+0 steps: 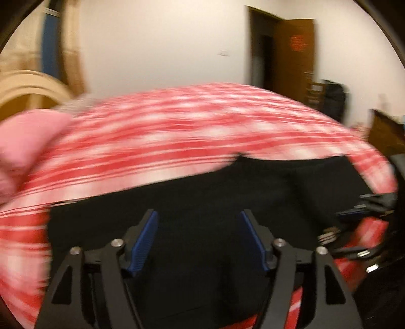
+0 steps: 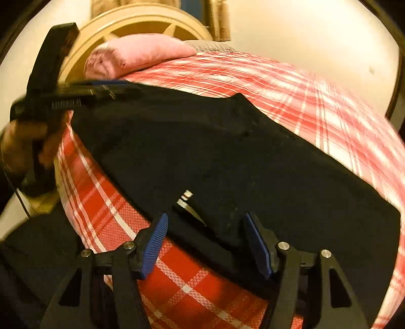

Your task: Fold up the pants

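1. Lying flat across the red-and-white plaid bedcover (image 2: pixel 192 291): the black pants (image 2: pixel 227 157), my item to fold. They look already doubled into a broad dark slab, though the black cloth hides its creases.
2. Long axis, in my right wrist view: from the far-left corner to the near-right corner.
3. My right gripper (image 2: pixel 205 240): jaws apart, holding nothing, straddling the near edge beside a small white tag (image 2: pixel 186 198). Judged nearer to that edge.
4. My left gripper (image 1: pixel 198 240): jaws apart, empty, with the black cloth right in front of it. In the right view it sits at the far-left corner; I cannot tell if it touches.
5. Pink pillow (image 2: pixel 136 57) beyond the pants, against a pale curved headboard (image 2: pixel 131 22).
6. Room: cream wall (image 1: pixel 164 45), brown door (image 1: pixel 295 60). Left view is motion-blurred.
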`<state>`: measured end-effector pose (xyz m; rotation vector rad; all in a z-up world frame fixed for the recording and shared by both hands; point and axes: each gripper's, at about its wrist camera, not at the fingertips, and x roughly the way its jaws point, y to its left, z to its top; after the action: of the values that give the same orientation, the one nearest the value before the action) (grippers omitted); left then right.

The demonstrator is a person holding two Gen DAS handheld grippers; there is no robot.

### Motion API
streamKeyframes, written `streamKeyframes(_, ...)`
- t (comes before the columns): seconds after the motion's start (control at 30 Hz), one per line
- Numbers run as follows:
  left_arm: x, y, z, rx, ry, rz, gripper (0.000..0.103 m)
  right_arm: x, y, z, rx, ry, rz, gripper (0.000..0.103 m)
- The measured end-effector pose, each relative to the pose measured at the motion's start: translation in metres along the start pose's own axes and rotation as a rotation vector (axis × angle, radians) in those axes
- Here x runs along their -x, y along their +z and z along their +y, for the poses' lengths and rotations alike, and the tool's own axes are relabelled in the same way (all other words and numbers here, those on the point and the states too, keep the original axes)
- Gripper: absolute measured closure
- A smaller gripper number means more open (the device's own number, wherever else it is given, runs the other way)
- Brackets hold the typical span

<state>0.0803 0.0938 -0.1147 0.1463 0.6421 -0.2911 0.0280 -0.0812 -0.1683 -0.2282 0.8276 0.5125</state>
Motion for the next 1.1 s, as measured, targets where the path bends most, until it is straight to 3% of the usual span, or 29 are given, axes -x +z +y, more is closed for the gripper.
streamKeyframes(0.03,0.009,-0.006,0.021,0.016,0.082,-0.017,0.03,0.004,0.001,-0.001,-0.011,0.02,-0.017,0.039)
streamKeyframes(0.1,0.017,-0.015,0.051,0.063,0.168,-0.022,0.028,0.017,0.0,-0.004,-0.032,0.059,-0.072,0.039)
streamKeyframes(0.2,0.02,-0.034,0.103,0.204,0.235,0.011,0.023,0.032,-0.004,-0.005,-0.032,0.043,-0.118,0.039)
streamKeyframes(0.33,0.009,-0.062,0.145,0.401,0.209,0.038,0.023,0.033,-0.004,-0.001,-0.035,0.034,-0.12,0.039)
streamKeyframes(0.43,-0.003,-0.076,0.154,0.5,0.105,0.027,0.023,0.029,-0.006,0.004,-0.009,0.027,-0.115,0.039)
streamKeyframes(0.53,-0.019,-0.078,0.148,0.532,-0.013,0.039,0.023,0.029,-0.006,0.011,0.013,0.012,-0.114,0.039)
streamKeyframes(0.57,-0.022,-0.076,0.142,0.504,-0.003,0.028,0.023,0.029,-0.006,0.011,0.011,0.012,-0.115,0.039)
streamKeyframes(0.67,-0.028,-0.069,0.139,0.481,-0.02,0.022,0.035,0.026,-0.007,0.007,-0.01,0.01,-0.11,0.039)
streamKeyframes(0.8,-0.03,-0.059,0.135,0.466,-0.068,0.023,0.069,0.028,-0.007,0.0,-0.041,0.005,-0.122,0.039)
streamKeyframes(0.9,-0.024,-0.056,0.127,0.437,-0.057,0.019,0.075,0.031,-0.007,-0.005,-0.063,-0.003,-0.135,0.039)
streamKeyframes(0.97,-0.025,-0.058,0.126,0.414,-0.026,0.018,0.072,0.032,-0.007,-0.008,-0.075,-0.002,-0.137,0.039)
streamKeyframes(1.0,-0.026,-0.059,0.126,0.415,-0.009,0.015,0.063,0.033,-0.007,-0.009,-0.079,-0.003,-0.138,0.039)
streamKeyframes(1.03,-0.027,-0.06,0.128,0.428,0.02,0.015,0.044,0.034,-0.007,-0.009,-0.08,-0.005,-0.141,0.039)
streamKeyframes(1.1,-0.028,-0.064,0.133,0.448,0.09,0.016,0.024,0.036,-0.006,-0.008,-0.078,-0.005,-0.146,0.039)
